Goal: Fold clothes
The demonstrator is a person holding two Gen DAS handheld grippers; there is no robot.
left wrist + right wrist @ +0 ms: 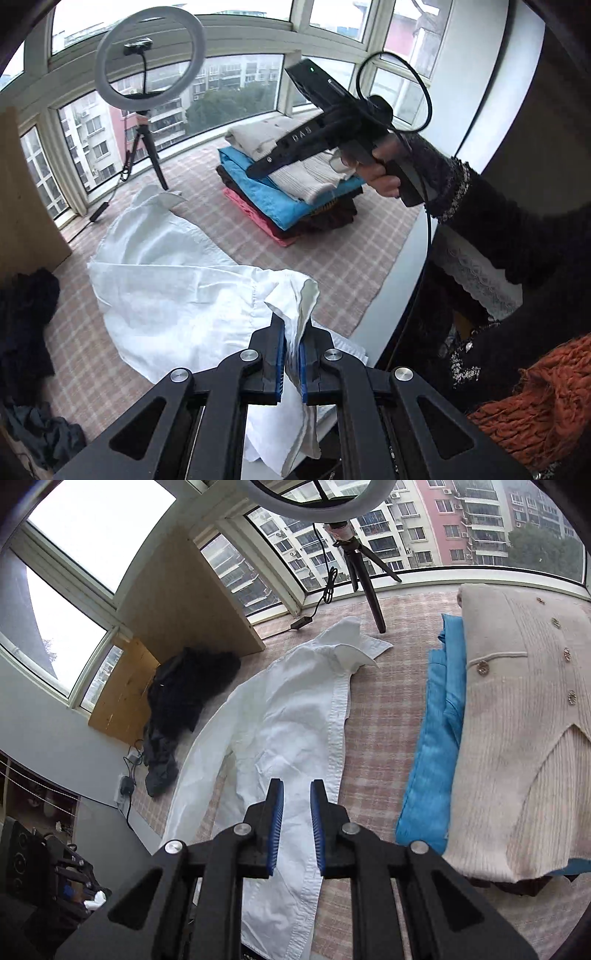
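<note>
A white shirt [173, 280] lies spread on the pink checked cloth surface [332, 258], collar toward the window. My left gripper [292, 332] is shut on a bunched edge of the shirt, lifting it near the surface's front edge. In the right wrist view the same white shirt [291, 720] runs lengthwise under my right gripper [296, 797], which hovers open above the shirt's lower front with nothing between its blue pads [277, 819]. From the left wrist view the right gripper [266, 162] is held in a hand, up in the air before the stack of folded clothes.
A stack of folded clothes [291, 184], cream knit over blue, dark and pink, sits at the back right. A ring light on a tripod [147, 74] stands by the window. Dark clothes [188, 686] lie heaped at the left beside a wooden board [184, 594].
</note>
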